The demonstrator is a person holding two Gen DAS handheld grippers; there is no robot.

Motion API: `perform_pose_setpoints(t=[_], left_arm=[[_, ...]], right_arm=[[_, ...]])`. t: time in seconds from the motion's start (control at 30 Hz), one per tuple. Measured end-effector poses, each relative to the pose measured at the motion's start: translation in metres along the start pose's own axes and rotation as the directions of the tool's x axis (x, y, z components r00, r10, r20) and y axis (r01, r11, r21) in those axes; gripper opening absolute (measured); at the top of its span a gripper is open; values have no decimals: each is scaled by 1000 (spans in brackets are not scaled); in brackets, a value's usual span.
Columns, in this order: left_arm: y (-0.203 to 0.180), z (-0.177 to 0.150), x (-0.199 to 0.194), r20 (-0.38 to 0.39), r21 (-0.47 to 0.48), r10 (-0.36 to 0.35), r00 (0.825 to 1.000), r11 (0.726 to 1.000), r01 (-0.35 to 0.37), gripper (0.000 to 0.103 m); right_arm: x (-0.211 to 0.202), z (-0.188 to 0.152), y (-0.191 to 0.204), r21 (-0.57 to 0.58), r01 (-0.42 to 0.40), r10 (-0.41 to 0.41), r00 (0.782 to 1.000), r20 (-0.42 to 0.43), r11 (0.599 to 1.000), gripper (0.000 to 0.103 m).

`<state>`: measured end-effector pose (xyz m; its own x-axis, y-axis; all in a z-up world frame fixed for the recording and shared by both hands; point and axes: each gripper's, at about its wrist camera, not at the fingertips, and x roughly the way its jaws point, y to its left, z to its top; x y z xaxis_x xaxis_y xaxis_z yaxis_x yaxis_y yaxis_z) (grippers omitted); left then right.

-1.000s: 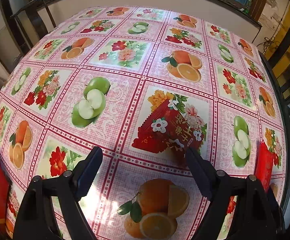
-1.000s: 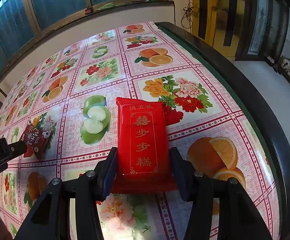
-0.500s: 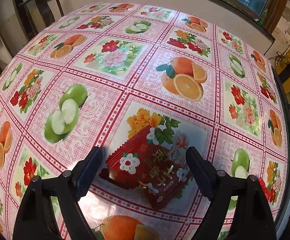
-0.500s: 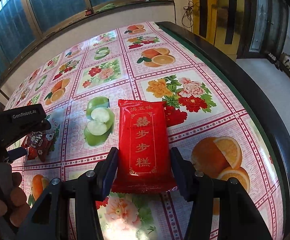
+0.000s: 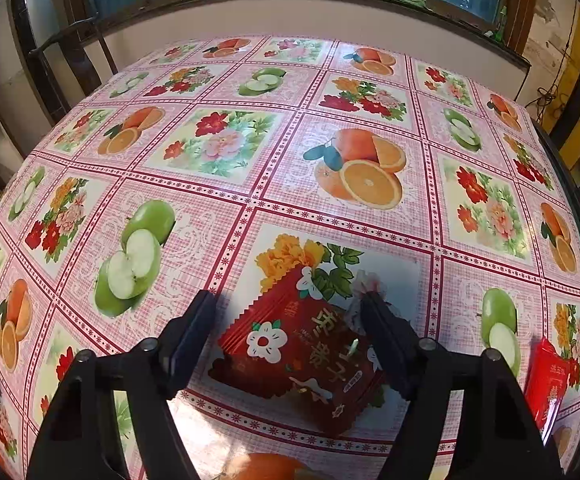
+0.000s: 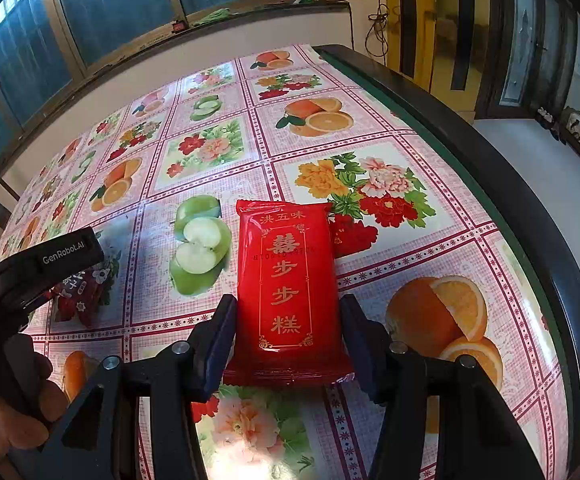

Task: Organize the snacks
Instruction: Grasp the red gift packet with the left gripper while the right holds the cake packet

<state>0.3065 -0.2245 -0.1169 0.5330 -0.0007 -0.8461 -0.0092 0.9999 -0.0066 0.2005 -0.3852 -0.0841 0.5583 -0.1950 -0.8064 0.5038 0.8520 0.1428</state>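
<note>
- While the left gripper [image 5: 285, 336] hangs over the dark red snack packet [image 5: 302, 354], its fingers [image 5: 187, 334] have just been closing and straddle the packet. The right finger is at or on the packet's right edge; the left finger is still clear of it, with bare cloth showing between, so nothing is gripped yet.
- That packet lies flat and skewed: its long axis runs diagonally, from the zigzag end farther from the fingers down towards the nearer right. The fingers therefore meet it across corners rather than square to its sides, which I judge to be the point the pick-up turns on.
- Its print shows a white flower and pale Chinese characters that I cannot read surely.
- The right gripper [image 6: 287, 334] has its fingers half apart on either side of the bright red snack bar [image 6: 287, 288], close against the near end; whether they press it I cannot tell. The bar's long axis runs straight away from them.
- Gold writing reads 洪五味 on top, then 囍步步糕.
- The bar lies near the desk's [image 6: 390, 264] right edge, the dark packet farther inward, left of it.
- The left gripper's body, seen from the right wrist, reads GenRobot.AI.
</note>
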Motion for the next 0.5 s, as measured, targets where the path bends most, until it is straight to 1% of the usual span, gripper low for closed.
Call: perform_pose_setpoints(t=[0.03,0.13,0.27,0.33,0.43,0.5], left_arm=[[0,0,-1,6,2,0,1000,1000,0,65],[0,-1,-2,23,20,-3,1000,1000,3,57],[1,-3,-4,30,67,-28,999,997,26,52],[1,-3,-5,20,115,-53,998,992,50,47],[5,-5,-7,0,194,-87,996,977,85,46],[9,-8,-9,-8,249,-97,995,964,96,46]], right_arm=[[0,0,0,-1,0,0,1000,0,1000,56],[0,0,0,0,0,0,1000,0,1000,56],[0,1,0,1,-2,2,1000,-1,1000,56],[0,0,0,0,-2,2,1000,-1,1000,56],[0,0,2,-5,2,-2,1000,-3,1000,56],[0,1,2,-8,2,-2,1000,-4,1000,56]])
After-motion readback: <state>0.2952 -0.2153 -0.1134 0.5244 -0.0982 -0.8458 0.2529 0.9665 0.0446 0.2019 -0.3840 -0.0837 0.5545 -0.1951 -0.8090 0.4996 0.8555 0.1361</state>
